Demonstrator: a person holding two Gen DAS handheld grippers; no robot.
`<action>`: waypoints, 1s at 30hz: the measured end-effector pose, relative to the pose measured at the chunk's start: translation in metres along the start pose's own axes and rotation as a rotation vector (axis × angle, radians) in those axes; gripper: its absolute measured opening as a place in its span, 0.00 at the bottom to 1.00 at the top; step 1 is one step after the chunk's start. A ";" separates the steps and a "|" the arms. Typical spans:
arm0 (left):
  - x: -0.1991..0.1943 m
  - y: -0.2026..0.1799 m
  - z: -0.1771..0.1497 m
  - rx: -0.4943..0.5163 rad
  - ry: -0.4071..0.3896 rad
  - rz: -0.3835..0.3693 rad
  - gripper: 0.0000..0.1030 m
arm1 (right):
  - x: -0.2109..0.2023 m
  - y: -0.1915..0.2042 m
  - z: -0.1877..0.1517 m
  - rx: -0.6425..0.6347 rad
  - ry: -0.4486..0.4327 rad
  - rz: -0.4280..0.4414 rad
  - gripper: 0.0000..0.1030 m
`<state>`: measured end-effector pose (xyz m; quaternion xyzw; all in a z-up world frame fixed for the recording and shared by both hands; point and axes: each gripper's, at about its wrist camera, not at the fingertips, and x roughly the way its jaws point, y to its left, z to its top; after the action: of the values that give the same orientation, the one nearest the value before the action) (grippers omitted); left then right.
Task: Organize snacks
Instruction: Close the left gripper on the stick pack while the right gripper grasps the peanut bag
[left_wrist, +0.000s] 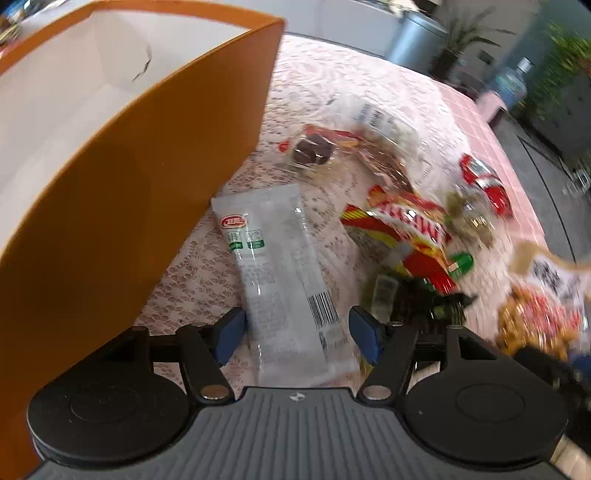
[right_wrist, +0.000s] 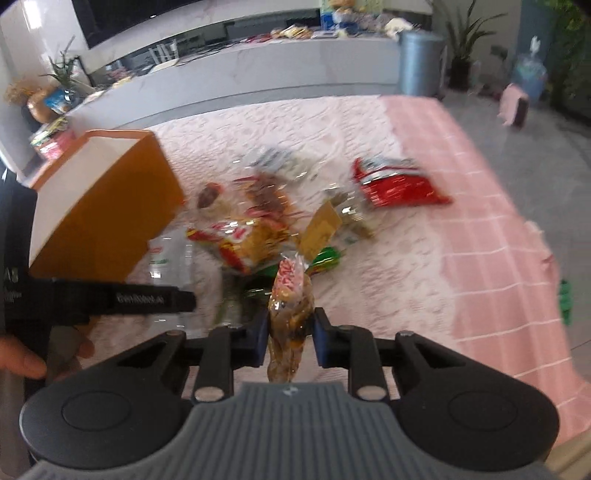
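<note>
My left gripper points down at the table and stands open. A long translucent white snack packet with a barcode lies between its blue pads, which do not press on it. Just left of it rises an orange box with a white, empty-looking inside. My right gripper is shut on a clear bag of brown snacks with a red and white label, held above the table. The orange box shows at the left of the right wrist view, and the left gripper's black body crosses in front of it.
A pile of snacks lies on the pink lace tablecloth: a red and yellow packet, a clear pack of dark chocolates, a red packet, a green wrapper. A hand is at the left edge. The table's right edge drops to the floor.
</note>
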<state>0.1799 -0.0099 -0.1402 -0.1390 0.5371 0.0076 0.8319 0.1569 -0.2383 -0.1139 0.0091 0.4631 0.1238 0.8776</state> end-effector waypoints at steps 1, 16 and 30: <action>0.002 0.000 0.002 -0.018 -0.008 0.003 0.76 | 0.002 0.000 -0.001 -0.014 0.001 -0.022 0.21; 0.010 -0.023 -0.003 0.131 -0.088 0.145 0.62 | 0.033 -0.001 -0.003 -0.005 0.005 -0.048 0.29; -0.009 -0.013 -0.012 0.144 -0.096 0.045 0.57 | 0.044 -0.007 0.000 0.071 -0.020 -0.054 0.26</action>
<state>0.1676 -0.0242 -0.1341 -0.0665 0.4988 -0.0056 0.8642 0.1816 -0.2352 -0.1504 0.0288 0.4584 0.0833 0.8844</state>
